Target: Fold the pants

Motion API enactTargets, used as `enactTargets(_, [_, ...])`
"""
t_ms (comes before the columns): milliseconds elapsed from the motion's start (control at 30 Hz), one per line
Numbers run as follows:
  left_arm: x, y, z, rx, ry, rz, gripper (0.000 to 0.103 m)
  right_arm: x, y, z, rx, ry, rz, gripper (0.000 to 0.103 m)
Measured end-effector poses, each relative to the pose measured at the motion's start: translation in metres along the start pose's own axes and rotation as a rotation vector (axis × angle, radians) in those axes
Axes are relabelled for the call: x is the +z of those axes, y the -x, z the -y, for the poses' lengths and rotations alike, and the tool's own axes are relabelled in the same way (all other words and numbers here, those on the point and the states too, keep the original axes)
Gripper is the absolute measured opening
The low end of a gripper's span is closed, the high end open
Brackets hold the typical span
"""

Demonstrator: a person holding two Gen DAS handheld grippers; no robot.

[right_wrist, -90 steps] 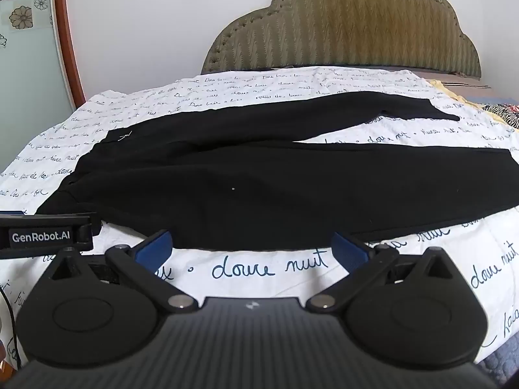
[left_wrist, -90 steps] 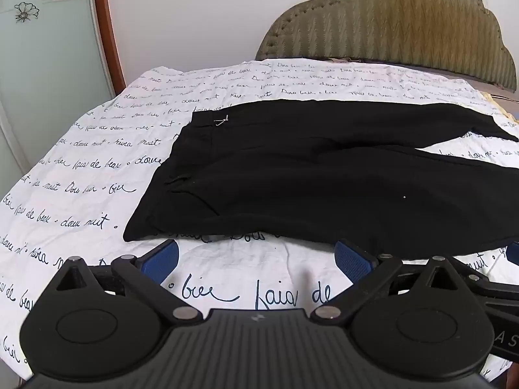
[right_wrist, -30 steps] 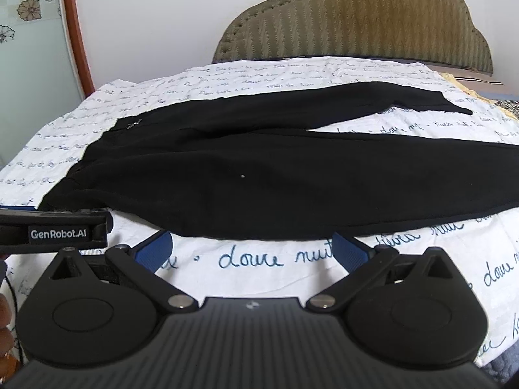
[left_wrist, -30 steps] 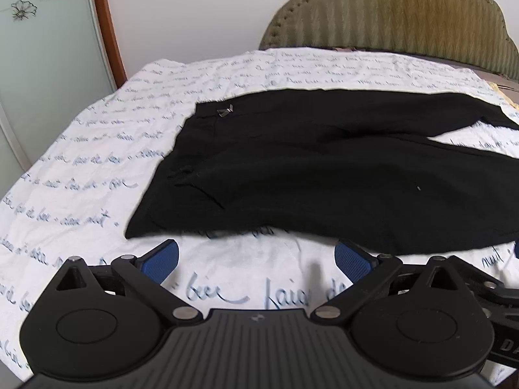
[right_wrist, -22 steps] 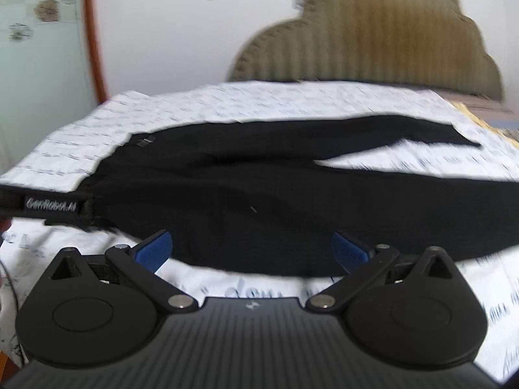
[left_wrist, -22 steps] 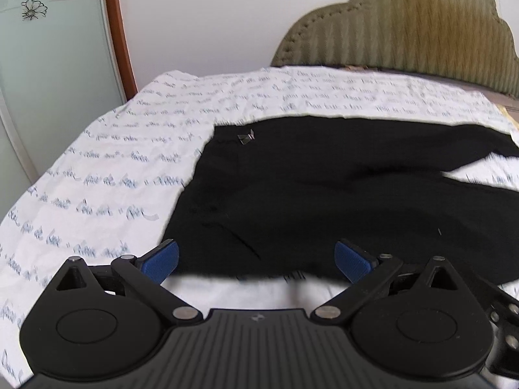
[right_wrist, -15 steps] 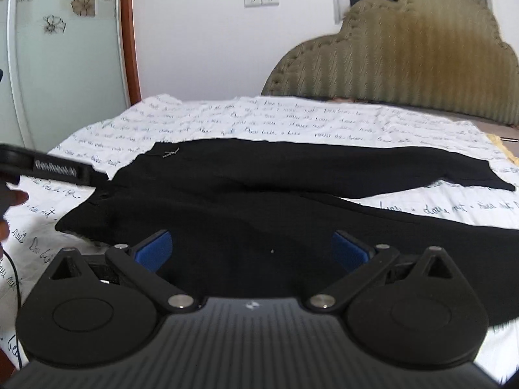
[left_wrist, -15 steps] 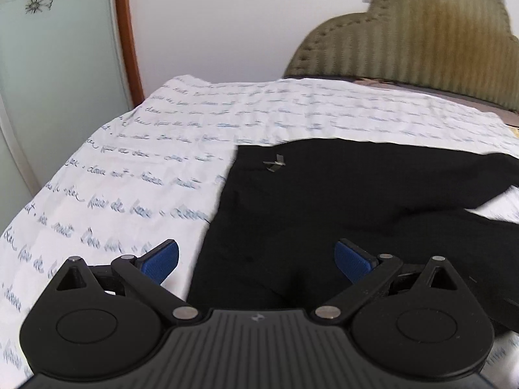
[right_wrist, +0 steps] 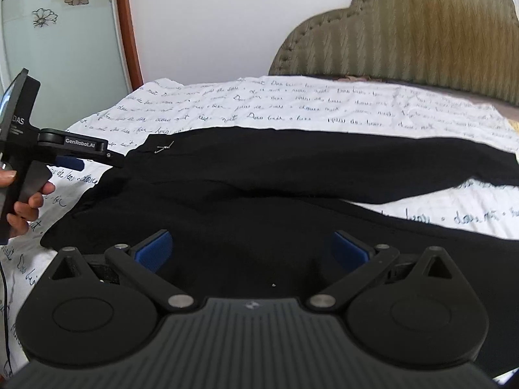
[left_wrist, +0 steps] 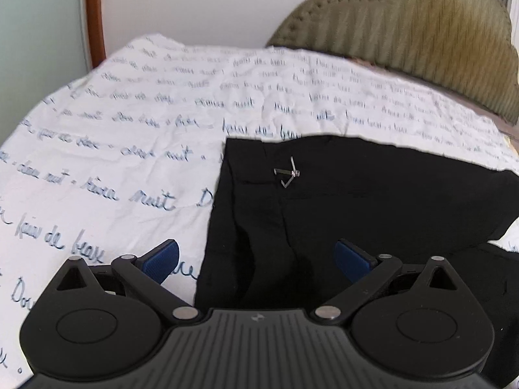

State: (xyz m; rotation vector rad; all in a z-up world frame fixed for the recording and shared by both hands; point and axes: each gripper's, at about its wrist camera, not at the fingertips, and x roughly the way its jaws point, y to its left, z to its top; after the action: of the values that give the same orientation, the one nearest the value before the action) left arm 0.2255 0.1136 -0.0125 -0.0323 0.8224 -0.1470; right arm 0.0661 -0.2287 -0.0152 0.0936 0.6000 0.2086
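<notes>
Left wrist view: your left gripper (left_wrist: 256, 256), spread wide, straddles the pants (left_wrist: 356, 201) waistband edge; right gripper (right_wrist: 249, 249) hovers spread, ready to grab.

light: soft, even daylight, bright on the white sheet (left_wrist: 136, 136) | shadows: faint | contrast: black pants (right_wrist: 259, 178) swallow fold detail | blur: left wrist view smeared, sheet script and headboard (left_wrist: 405, 29) soft; right wrist view sharper | distortion: fisheye bends edges, dark corner vignette | glare: none
</notes>
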Motion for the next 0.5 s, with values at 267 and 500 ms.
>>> enactTargets(267, [-0.003, -0.013, -0.012, -0.099, 0.060, -0.060, 0.011, 0.001, -0.011, -0.004, -0.030, 0.023, -0.003, 0.103])
enactTargets(500, [0.001, -0.001, -0.025, -0.059, 0.092, 0.002, 0.004, -0.001, -0.015, -0.012, -0.041, 0.051, -0.020, 0.103])
